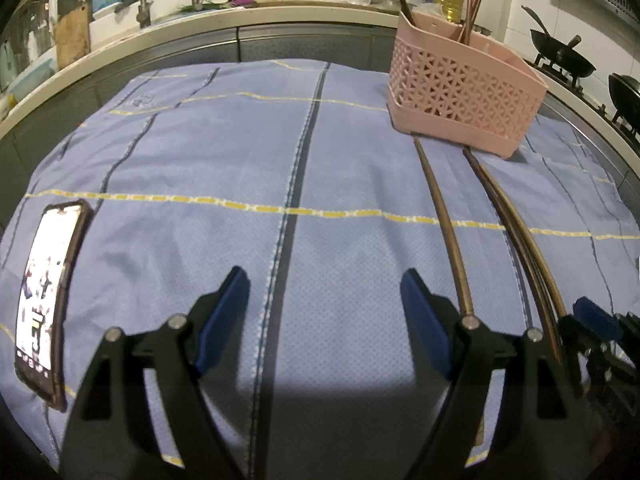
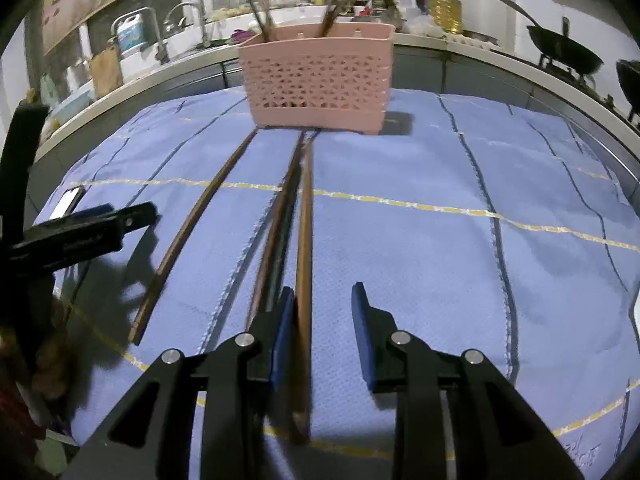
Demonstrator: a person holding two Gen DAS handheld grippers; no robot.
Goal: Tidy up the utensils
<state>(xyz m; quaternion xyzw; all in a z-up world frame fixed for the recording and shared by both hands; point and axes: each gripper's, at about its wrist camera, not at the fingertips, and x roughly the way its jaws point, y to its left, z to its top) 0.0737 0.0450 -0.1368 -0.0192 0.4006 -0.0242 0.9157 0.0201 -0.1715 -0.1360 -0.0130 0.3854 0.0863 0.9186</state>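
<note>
Blue cloth [image 2: 420, 248]: chopstick [image 2: 305, 240] inside right claw [image 2: 322, 304]

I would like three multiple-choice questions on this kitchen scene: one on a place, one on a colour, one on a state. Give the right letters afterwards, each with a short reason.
1. Where does the phone lie?
A. on the cloth, to the left of the left gripper
B. inside the basket
C. on the stove

2. What colour is the basket?
A. green
B. pink
C. black

3. How does the right gripper stand?
A. open, one chopstick between its jaws
B. shut on the phone
C. shut inside the basket

Answers:
1 A: the left wrist view shows it on the blue cloth beside the left gripper.
2 B: its lattice walls are pink.
3 A: the chopstick lies along one pad, with a gap to the other.
</note>
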